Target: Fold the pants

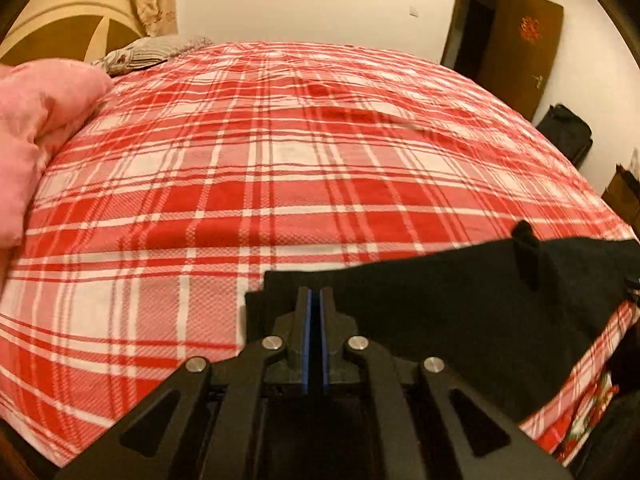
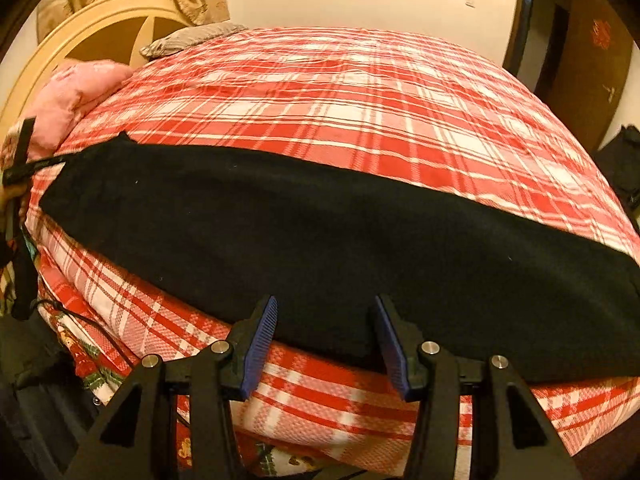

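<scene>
Black pants [image 2: 320, 232] lie folded lengthwise in a long strip along the near edge of the bed. In the left wrist view my left gripper [image 1: 315, 296] is shut, its blue pads pinching the end of the pants [image 1: 440, 312]. In the right wrist view my right gripper [image 2: 325, 308] is open, its fingers [image 2: 262, 340] standing at the pants' near edge with nothing between them. The left gripper shows as a dark shape at the pants' far left end [image 2: 22, 152]. The right gripper's finger sticks up at the right [image 1: 528, 256].
The bed has a red and white plaid cover [image 1: 260, 152]. A pink quilt [image 1: 36, 120] and a grey pillow [image 1: 152, 50] lie by the headboard [image 1: 68, 24]. A brown door [image 1: 524, 52] and a black bag [image 1: 566, 132] stand past the bed's far right side.
</scene>
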`<state>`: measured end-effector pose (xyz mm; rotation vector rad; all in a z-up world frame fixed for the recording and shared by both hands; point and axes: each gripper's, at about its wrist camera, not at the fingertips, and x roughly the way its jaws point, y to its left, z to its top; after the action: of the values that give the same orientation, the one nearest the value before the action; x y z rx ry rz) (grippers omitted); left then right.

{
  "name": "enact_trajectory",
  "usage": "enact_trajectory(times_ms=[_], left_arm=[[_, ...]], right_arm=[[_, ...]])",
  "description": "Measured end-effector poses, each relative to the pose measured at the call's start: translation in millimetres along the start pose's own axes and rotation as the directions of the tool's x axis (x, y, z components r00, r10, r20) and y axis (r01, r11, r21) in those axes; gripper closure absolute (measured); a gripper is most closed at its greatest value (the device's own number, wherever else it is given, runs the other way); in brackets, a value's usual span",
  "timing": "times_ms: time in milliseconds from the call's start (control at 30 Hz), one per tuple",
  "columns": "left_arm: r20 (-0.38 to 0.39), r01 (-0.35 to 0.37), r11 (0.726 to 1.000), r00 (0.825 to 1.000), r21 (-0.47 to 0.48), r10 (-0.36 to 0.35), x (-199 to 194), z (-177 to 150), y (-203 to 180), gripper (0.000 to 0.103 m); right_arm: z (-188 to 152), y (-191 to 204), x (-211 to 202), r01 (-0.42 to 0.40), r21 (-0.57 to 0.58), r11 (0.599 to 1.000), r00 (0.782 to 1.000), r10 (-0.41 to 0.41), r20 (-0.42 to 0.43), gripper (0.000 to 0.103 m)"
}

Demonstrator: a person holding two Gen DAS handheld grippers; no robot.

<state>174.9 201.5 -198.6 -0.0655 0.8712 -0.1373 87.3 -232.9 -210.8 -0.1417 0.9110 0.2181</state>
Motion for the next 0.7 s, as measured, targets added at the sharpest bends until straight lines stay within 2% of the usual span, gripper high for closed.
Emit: enact_trajectory(times_ms=[67,167,233,267,333,533,667,700], left_arm=[[0.024,0.010,1.000,1.000,-0.026,-0.010,-1,2,1,0.092],[0.039,0.001,1.000,0.999,-0.025,0.000,-4,3,-1,0.073],[0.045,-0.040,0.999,0.998,0.003,0.040,-9,0,-4,0.055],[0.056,-0.062,0.998,0.997,0.014,0.061,-13,-1,-5,0.053],[0.079,-0.045,0.998,0.996,0.032,0.043,-22,-7,-7,0.046],[0.020,-0.054,0.999,0.998,-0.006,0.054,-2,-9,5,0.043],[0.014,0.062,0.988,0.998,-0.140,-0.061,10,-4,21,0.046],[0.012,0.078,0.987,0.997,-0.140,-0.078,11,-3,20,0.054]], right_arm=[[-1,6,1,0.001,-0.021,1.000,1.000,-0.001,-0.002,0.051],[-3,12,3,-0.012,-0.040,0.999,1.000,0.011,-0.004,0.051],[-4,15,5,-0.015,-0.043,0.999,1.000,0.015,-0.006,0.051],[-4,15,6,-0.016,-0.044,0.999,1.000,0.016,-0.006,0.051],[-5,16,7,-0.023,-0.045,0.999,1.000,0.023,-0.005,0.051],[-5,16,9,-0.023,-0.043,0.999,1.000,0.023,-0.003,0.051],[-7,16,11,-0.023,-0.034,0.999,1.000,0.023,0.004,0.051],[-7,16,11,-0.022,-0.034,0.999,1.000,0.022,0.007,0.051]])
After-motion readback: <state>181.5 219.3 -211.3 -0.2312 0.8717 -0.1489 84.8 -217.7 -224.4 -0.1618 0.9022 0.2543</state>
